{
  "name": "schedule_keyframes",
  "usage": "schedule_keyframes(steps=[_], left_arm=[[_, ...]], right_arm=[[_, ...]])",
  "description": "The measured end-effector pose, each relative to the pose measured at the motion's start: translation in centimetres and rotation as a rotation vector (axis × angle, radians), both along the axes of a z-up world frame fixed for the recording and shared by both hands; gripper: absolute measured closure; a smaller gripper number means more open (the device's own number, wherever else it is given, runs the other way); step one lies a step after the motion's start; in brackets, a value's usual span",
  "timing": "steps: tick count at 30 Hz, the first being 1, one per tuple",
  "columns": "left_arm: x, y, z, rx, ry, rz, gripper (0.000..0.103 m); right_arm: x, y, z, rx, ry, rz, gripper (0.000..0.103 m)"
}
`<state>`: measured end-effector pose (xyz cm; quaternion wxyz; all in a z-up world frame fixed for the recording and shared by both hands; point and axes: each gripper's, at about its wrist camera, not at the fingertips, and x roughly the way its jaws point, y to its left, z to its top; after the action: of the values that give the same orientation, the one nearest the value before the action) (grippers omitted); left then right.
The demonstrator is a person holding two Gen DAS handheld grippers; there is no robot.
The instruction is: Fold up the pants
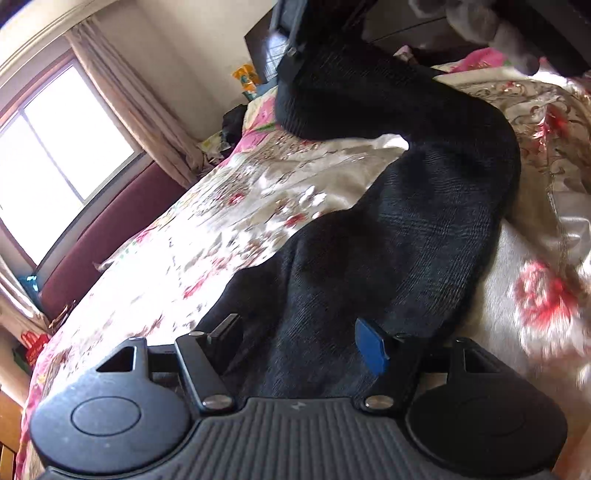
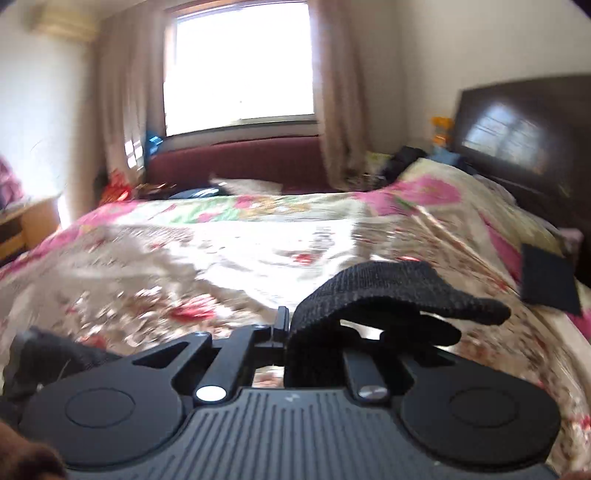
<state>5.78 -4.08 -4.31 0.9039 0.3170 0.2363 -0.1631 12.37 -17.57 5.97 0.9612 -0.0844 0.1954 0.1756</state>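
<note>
Black ribbed pants [image 1: 406, 229] lie in a long twisted band across the floral quilt [image 1: 229, 221]. In the left wrist view the near end of the band runs between the fingers of my left gripper [image 1: 299, 338], which stands wide open; the blue pad [image 1: 371, 349] is bare. The far end rises off the bed to the top of that view, where part of the right gripper's black body [image 1: 291, 48] shows. In the right wrist view my right gripper [image 2: 284, 325] is shut on a fold of the pants [image 2: 388, 291], which drapes over its right finger above the quilt [image 2: 221, 258].
A bright window [image 2: 240, 66] with curtains and a maroon padded bench [image 2: 236, 162] lie beyond the bed. A dark headboard [image 2: 517, 140] stands at the right and a wooden nightstand [image 2: 29, 225] at the left. A black cloth patch [image 2: 550, 280] lies on the quilt's right side. A grey sleeve [image 1: 480, 22] is overhead.
</note>
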Motion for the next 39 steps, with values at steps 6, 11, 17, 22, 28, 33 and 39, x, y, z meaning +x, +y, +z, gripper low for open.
schedule_keyframes(steps=[6, 11, 17, 22, 28, 33, 39], left_arm=[[-3.7, 7.7, 0.1, -0.100, 0.043, 0.181, 0.017], [-5.5, 11.1, 0.1, -0.216, 0.038, 0.271, 0.017], [-5.2, 12.3, 0.4, -0.284, 0.016, 0.264, 0.017], [-5.8, 12.8, 0.9, -0.333, -0.005, 0.254, 0.017], [-6.7, 13.2, 0.9, -0.327, -0.018, 0.235, 0.017], [-7.1, 13.0, 0.7, -0.314, -0.031, 0.225, 0.017], [-7.1, 12.7, 0.0, -0.313, 0.038, 0.200, 0.017]], right_arm=[[-2.5, 17.2, -6.4, -0.452, -0.056, 0.423, 0.096], [-4.9, 22.9, -10.3, -0.619, -0.021, 0.512, 0.094], [-3.6, 21.3, -8.7, -0.417, 0.234, 0.407, 0.064], [0.6, 15.9, -7.0, 0.100, 0.527, 0.186, 0.056], [4.9, 13.8, -8.0, 0.578, 0.734, 0.072, 0.085], [2.4, 21.6, -5.4, 0.039, 0.429, 0.219, 0.085], [-6.3, 28.9, -9.2, -0.721, -0.149, 0.566, 0.092]])
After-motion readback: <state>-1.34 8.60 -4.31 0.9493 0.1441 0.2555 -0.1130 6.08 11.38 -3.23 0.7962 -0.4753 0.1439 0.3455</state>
